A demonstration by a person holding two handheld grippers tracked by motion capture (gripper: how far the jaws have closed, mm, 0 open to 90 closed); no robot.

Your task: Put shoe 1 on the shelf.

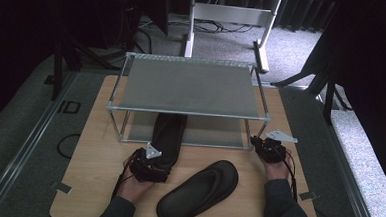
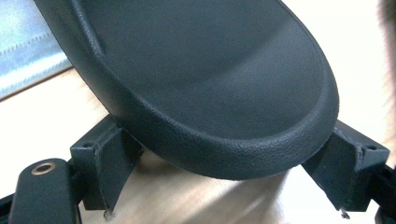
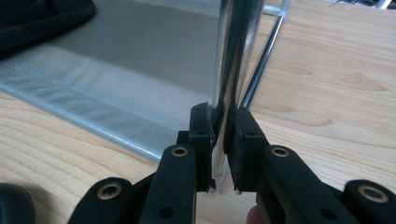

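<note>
The person is loading sandals onto a two-tier rack [image 1: 190, 83] on the table [image 1: 98, 158]. The left gripper [image 1: 150, 169] is clamped on the heel of one sandal [image 1: 168, 132]; in the left gripper view its jaws are pressing on either side of the heel [image 2: 243, 140]. That sandal is lying with its toe end already under the top shelf, on the lower shelf [image 1: 204, 134], and its heel end out over the table. The right gripper [image 1: 265, 148] is closed tight on the rack's front right leg [image 3: 229, 70], seemingly bracing the frame. A second sandal [image 1: 199, 190] is lying free on the table, between the two hands.

This looks like the sliding-in step for the first sandal. Next, the left hand will likely need to push straight toward the back, then let go, while the right hand is steadying the rack.
</note>
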